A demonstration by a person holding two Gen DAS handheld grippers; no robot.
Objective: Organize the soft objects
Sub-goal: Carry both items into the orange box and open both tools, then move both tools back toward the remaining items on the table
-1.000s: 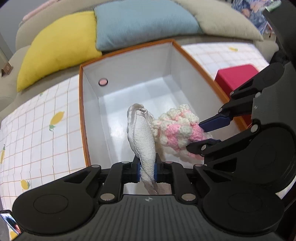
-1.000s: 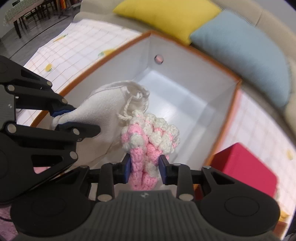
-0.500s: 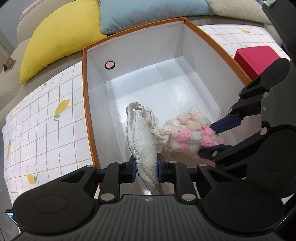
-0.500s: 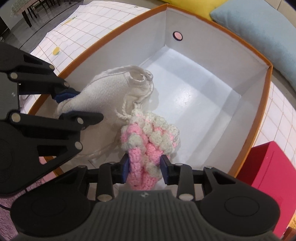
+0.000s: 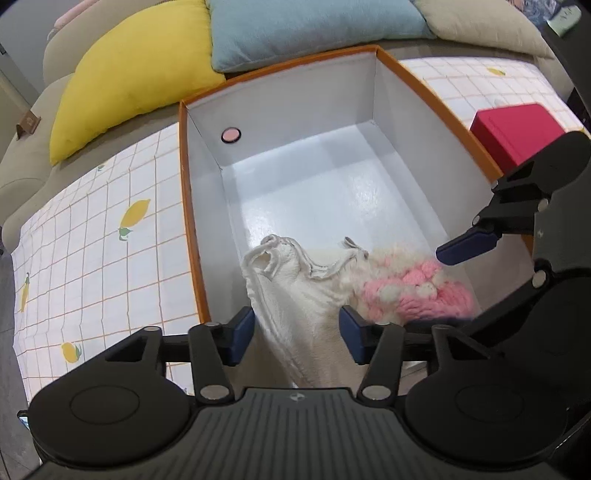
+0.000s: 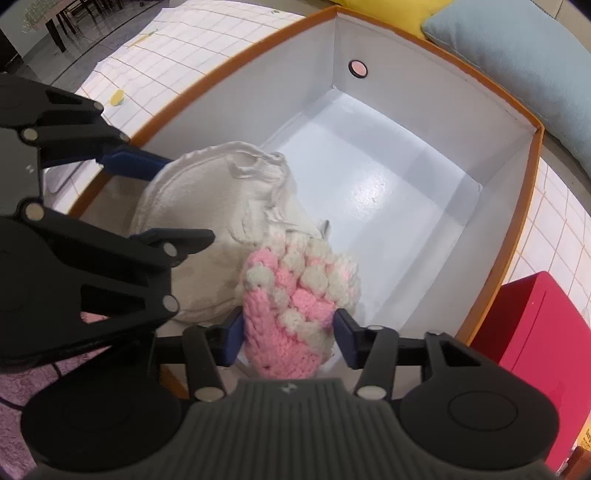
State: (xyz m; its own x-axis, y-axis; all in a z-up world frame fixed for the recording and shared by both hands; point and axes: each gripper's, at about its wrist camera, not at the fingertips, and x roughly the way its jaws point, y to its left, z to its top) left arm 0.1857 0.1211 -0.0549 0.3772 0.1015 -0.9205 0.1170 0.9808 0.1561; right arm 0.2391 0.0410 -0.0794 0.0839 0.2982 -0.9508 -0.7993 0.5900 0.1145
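1. The left tool (image 5: 297, 334) points steeply down over the near end of the orange-rimmed white box (image 5: 192, 206). Its jaws are opening; the blue pads stand clear on both sides of the white cloth pouch (image 5: 295, 299), which lies between them without being pressed.
2. The white cloth pouch rests on the box floor at the near end, close to the left wall as the left wrist view shows it. Its gathered drawstring mouth points toward the far end of the box.
3. The right tool (image 6: 288, 332) also points steeply down over the near end of the box. Its jaws are opening, with the pink-and-white crochet piece (image 6: 295, 295) between the pads. The left pad sits at the edge of the yarn; the right pad appears just clear of it.
4. The crochet piece lies in the box, touching the right side of the pouch.
5. The far part of the box floor is bare. A small pink disc (image 5: 231, 135) sits on the far wall.
6. The box stands on a white checked cloth with lemon prints (image 5: 96, 236). A red box (image 5: 517, 129) stands just beside its right wall.
7. A yellow cushion (image 5: 129, 81) and a light blue cushion (image 5: 306, 29) lie beyond the box.
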